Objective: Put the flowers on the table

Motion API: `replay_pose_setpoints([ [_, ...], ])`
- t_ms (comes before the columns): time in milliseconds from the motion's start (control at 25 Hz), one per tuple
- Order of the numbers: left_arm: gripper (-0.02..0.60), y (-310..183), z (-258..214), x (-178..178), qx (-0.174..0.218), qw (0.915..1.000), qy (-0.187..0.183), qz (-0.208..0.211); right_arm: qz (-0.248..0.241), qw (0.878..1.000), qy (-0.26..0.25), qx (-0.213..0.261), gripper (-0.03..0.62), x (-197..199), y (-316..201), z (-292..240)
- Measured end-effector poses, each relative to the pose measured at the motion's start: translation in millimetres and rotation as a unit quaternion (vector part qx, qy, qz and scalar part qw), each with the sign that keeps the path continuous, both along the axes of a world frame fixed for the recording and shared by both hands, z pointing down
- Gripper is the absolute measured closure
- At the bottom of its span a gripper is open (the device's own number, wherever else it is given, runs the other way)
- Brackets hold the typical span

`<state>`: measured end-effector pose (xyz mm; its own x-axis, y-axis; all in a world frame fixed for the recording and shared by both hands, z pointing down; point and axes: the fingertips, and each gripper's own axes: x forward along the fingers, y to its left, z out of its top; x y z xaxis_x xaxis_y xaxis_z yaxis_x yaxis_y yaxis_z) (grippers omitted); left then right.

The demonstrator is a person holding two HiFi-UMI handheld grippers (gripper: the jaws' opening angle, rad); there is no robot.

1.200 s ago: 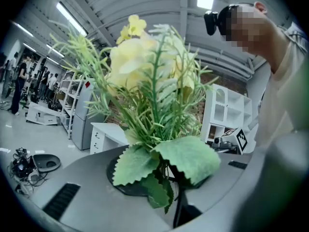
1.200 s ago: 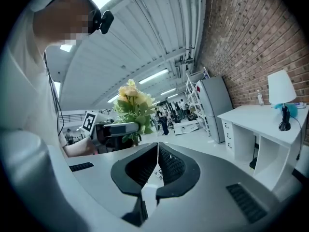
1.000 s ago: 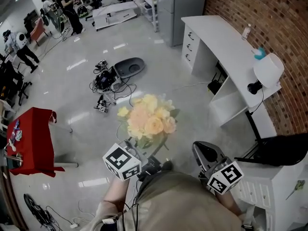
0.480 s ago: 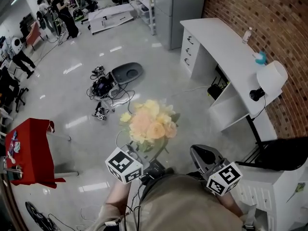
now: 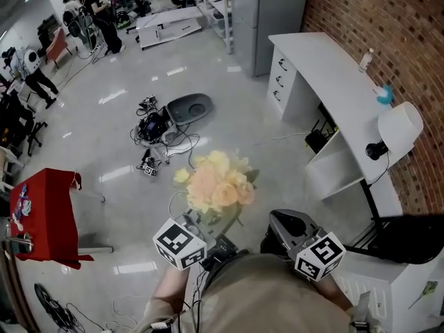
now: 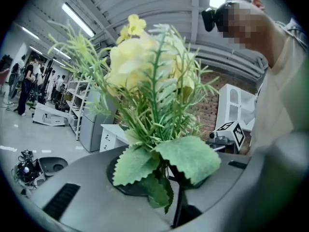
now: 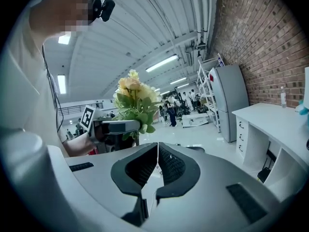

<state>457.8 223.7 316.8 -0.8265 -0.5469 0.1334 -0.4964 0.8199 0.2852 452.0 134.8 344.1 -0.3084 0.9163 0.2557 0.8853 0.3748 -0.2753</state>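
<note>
head view: high, steeply down over the person's shoulders onto floor [image 5: 125, 137] and desk [image 5: 333, 68] | left gripper view: tight behind flowers [image 6: 149, 91], which fill its middle | right gripper view: about level along its jaws, flowers farther off left, desk right | shared: flowers and desk, all three

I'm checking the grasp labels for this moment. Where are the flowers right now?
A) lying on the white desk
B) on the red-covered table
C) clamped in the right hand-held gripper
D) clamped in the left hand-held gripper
D: in the left gripper view the flowers rise from between the jaws of the left hand-held gripper, while the right hand-held gripper is shut with nothing in it.
</note>
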Motion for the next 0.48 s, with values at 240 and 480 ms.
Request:
replay_pose_setpoints([
  [240,0.468,-8,-1,-32,-0.021,0.9996,0.009,-0.015,-0.022,1.000,0.011,-0.019,0.572,-39,0,-1],
  [480,0.468,-29,-5,-76,-0.042,0.9989,0.013,-0.015,-0.026,0.999,0.022,-0.031,0.572,-81,-15,0],
])
